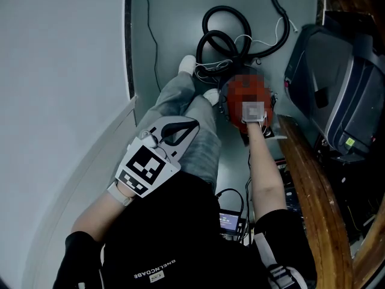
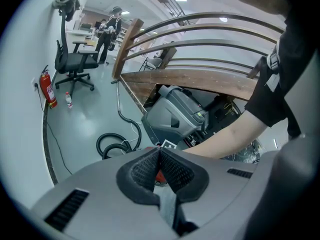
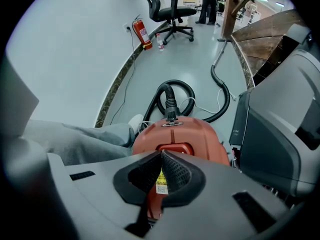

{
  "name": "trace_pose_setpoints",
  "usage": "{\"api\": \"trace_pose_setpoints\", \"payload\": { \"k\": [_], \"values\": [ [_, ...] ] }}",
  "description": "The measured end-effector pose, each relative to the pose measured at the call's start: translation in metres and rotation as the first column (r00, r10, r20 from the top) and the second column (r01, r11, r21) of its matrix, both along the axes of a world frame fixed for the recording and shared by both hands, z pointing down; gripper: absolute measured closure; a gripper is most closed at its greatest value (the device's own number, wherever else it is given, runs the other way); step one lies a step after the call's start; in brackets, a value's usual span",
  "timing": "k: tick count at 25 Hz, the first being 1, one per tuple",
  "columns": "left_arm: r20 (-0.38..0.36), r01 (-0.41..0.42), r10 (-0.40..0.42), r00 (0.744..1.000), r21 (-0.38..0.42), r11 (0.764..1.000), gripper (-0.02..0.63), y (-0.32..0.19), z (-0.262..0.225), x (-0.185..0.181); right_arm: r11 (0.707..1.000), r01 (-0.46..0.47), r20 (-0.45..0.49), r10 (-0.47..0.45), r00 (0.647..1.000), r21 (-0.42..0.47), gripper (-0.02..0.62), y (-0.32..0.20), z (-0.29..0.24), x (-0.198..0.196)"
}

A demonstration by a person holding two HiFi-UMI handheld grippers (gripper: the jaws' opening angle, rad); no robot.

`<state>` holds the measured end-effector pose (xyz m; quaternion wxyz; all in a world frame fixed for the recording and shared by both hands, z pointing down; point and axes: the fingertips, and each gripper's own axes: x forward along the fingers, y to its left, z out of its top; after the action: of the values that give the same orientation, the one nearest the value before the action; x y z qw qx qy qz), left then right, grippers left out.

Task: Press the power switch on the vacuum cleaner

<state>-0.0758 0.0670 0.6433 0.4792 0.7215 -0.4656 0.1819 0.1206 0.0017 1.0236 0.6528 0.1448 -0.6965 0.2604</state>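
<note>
The red vacuum cleaner [image 1: 236,95] stands on the grey floor in front of the person's feet. In the right gripper view its domed body [image 3: 175,131] fills the middle, with a raised red rectangular switch [image 3: 175,148] on top, just beyond the jaw tips. My right gripper [image 3: 161,155] is shut and empty, pointing down at that switch; whether it touches is hidden. From the head view only its marker cube [image 1: 254,111] shows above the vacuum. My left gripper [image 1: 191,125] is shut and empty, held over the person's knee, well left of the vacuum [image 2: 159,176].
A coiled black hose [image 1: 221,34] and white cable lie beyond the vacuum. A large grey machine [image 1: 337,80] stands to the right behind a curved wooden rail [image 1: 310,185]. A pale wall [image 1: 60,71] runs along the left. An office chair [image 3: 172,6] stands far down the floor.
</note>
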Motion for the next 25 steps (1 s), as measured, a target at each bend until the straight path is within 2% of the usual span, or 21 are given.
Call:
{"api": "trace_pose_setpoints", "payload": {
  "k": [10,15,21,25],
  "values": [
    [0.004,0.003,-0.003,1.0,0.034,0.999,0.591,0.006,-0.012,0.008,0.998,-0.057,0.016,0.057,0.998,0.021,0.568,-0.005,-0.019,-0.004],
    [0.015,-0.006,0.005,1.0,0.056,0.998,0.591,0.002,-0.032,0.013,0.999,-0.043,0.044,0.042,0.998,0.02,0.568,-0.009,-0.06,-0.009],
    [0.032,-0.027,0.024,0.999,0.109,0.994,0.591,-0.008,-0.065,0.017,0.992,-0.125,0.086,0.123,0.989,0.026,0.568,-0.011,-0.113,-0.01],
    [0.06,-0.052,0.044,0.997,0.141,0.989,0.591,-0.017,-0.088,0.029,0.984,-0.173,0.149,0.166,0.975,0.038,0.568,-0.018,-0.159,-0.01]
  ]
}}
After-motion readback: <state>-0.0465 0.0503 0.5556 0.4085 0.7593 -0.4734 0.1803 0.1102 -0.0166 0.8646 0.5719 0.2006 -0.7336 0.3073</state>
